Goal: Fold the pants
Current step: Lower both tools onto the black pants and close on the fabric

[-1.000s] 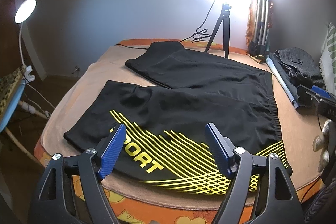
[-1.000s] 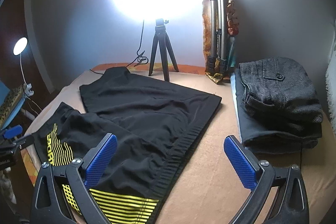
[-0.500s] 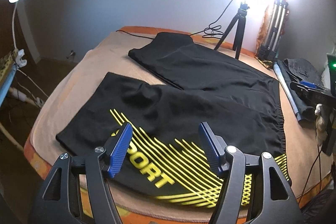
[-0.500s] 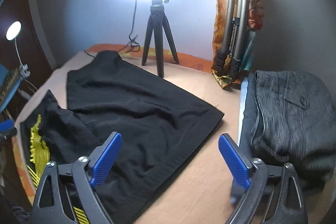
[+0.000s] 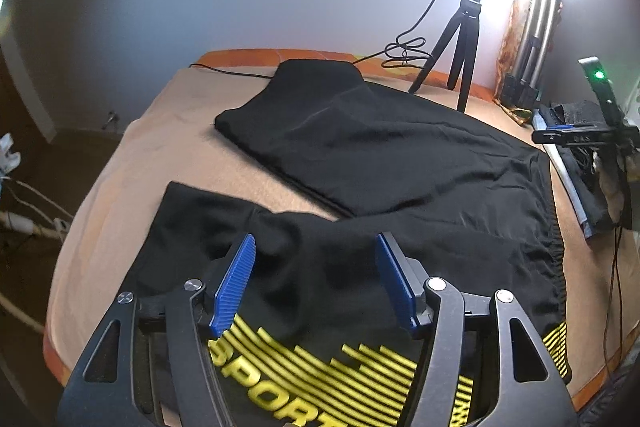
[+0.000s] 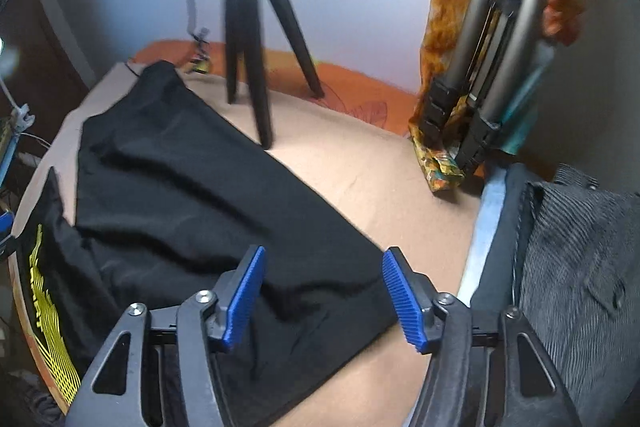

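Observation:
Black pants point(image 5: 380, 155) lie spread flat on the beige blanket point(image 5: 180, 131), legs to the left and waistband to the right. The near leg bears a yellow striped "SPORT" print point(image 5: 320, 367). My left gripper point(image 5: 315, 239) hovers over the near leg just beyond the print. Its jaws are closing, blue pads still apart with only the cloth below showing between them. In the right wrist view the pants point(image 6: 192, 187) reach the waistband's far corner. My right gripper point(image 6: 325, 251) hangs over that corner with its jaws closing, and its pads are not pressing the fabric.
A small black tripod point(image 6: 256, 47) stands on the bed behind the pants, with a cable point(image 5: 404, 51) beside it. A folded silver tripod point(image 6: 492, 59) wrapped in orange cloth leans on the wall. A stack of grey folded clothes point(image 6: 580, 287) lies right of the waistband.
Both grippers have moved forward and lower toward the pants. The right one swung to the waistband's far corner and its jaws narrowed a lot. The left jaws narrowed slightly.

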{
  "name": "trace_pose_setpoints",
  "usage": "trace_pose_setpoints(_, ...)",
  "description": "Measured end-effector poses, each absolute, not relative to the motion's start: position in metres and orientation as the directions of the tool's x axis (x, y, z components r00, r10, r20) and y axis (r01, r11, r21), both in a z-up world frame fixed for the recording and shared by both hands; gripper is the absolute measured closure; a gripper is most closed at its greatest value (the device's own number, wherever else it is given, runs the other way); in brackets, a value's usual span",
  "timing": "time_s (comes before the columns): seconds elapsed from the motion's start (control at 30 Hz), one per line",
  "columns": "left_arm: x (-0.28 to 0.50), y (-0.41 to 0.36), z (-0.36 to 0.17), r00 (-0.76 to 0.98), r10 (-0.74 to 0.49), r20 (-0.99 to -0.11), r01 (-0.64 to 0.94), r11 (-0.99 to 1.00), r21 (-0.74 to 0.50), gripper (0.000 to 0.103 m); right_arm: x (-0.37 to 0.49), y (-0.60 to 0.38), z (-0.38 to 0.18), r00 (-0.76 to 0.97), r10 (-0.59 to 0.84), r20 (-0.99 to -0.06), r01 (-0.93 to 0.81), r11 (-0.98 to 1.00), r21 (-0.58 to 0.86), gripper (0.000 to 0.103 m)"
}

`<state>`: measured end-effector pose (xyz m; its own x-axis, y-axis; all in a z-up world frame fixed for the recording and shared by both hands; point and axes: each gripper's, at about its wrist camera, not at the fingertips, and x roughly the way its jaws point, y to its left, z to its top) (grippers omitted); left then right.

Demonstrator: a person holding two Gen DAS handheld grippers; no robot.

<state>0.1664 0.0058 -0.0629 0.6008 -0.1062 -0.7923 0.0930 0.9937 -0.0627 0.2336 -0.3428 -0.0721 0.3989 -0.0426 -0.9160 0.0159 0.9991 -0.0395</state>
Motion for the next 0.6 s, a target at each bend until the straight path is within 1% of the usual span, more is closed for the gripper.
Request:
trace_pose_setpoints(0.27, 0.191, -0.006, -0.073, 0.581, -0.112, -0.806, 0.129, 0.991, -0.045, 0.041, 0.275, -0.364, -0.100, 0.269, -0.011, -0.963, 0.027, 1.000, -0.004, 0.042)
trace_pose_setpoints(0.6, 0.207, -0.007, -0.078, 0.568, -0.111, -0.815, 0.134, 0.990, -0.041, 0.041, 0.285, -0.368, -0.127, 0.228, 0.022, -0.973, 0.013, 1.000, 0.026, 0.041)
